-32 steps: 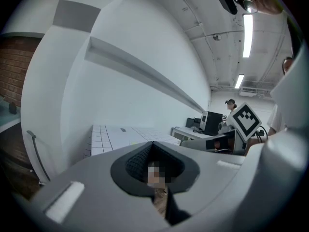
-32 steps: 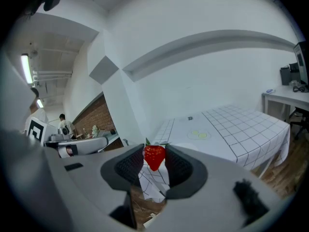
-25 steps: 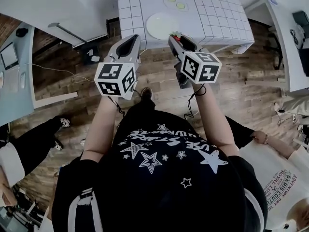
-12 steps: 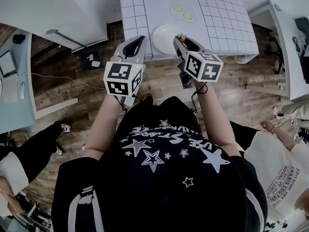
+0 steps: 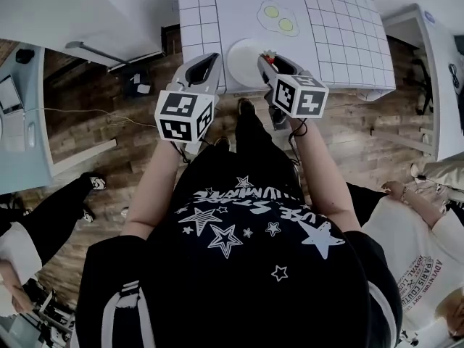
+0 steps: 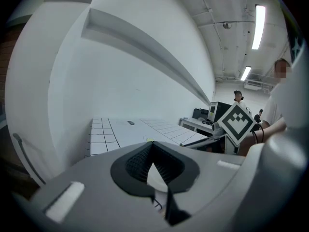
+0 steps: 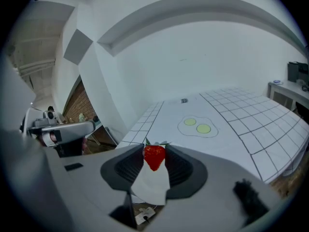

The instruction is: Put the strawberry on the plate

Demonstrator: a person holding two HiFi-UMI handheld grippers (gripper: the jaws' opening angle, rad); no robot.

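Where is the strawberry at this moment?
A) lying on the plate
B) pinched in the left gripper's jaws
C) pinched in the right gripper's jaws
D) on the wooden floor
C: the right gripper view shows the red strawberry clamped between the two dark pads of the right gripper.

From where I stand, the person has on a black short-sleeved T-shirt (image 5: 239,238) printed with white stars and a curved line of white lettering, with white stripes (image 5: 119,314) running down at the shoulders. The left gripper (image 5: 205,59) and the right gripper (image 5: 267,57) look alike: pale grey moulded shells, black ribbed pads (image 6: 133,166) lining the jaws, and at the back of each a white cube, the left cube (image 5: 185,114) and the right cube (image 5: 299,95), faced with black square markers. A thin black cable (image 5: 299,130) loops out below the right cube.
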